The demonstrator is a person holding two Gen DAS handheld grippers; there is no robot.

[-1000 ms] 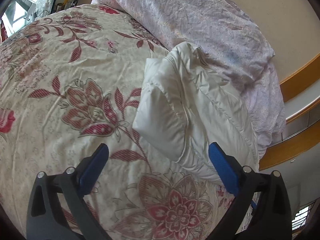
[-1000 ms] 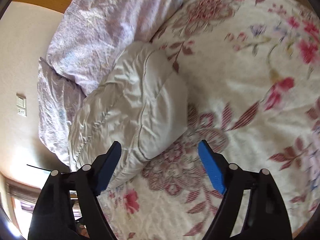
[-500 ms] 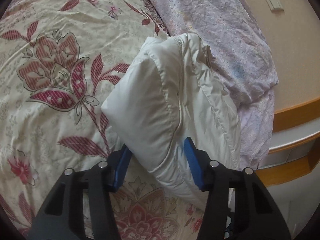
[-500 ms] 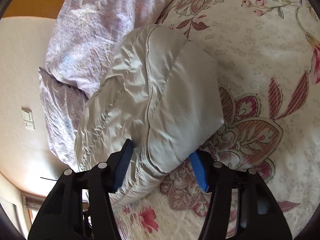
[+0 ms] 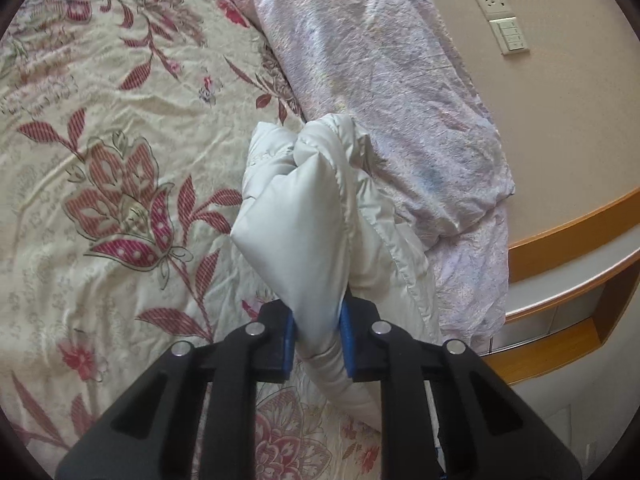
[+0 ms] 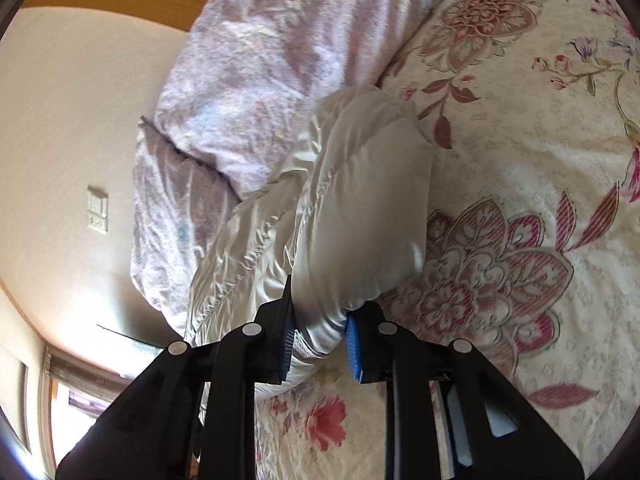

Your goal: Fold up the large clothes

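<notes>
The white padded jacket [image 5: 308,220] lies bunched on the floral bedspread [image 5: 120,128], its far side up against the lilac pillow [image 5: 384,92] by the wall. It looks puffy and light, with a smooth, slightly shiny shell that seems likely to slip, and it is soft enough to sag wherever it is not supported. Stitched seams and the rolled edge look like the firmest places to grip; a fat pinch of filling would probably squeeze out.

The left gripper [image 5: 318,340] has just been closing, and its blue pads now pinch a thick fold at the jacket's near end. The right gripper [image 6: 320,338] has been closing too and clamps another near fold of the same garment, the fabric bulging between its pads.

Beyond the pillow, wall switches [image 5: 512,36] and a wooden ledge [image 5: 572,220] sit to the right in the left wrist view.
</notes>
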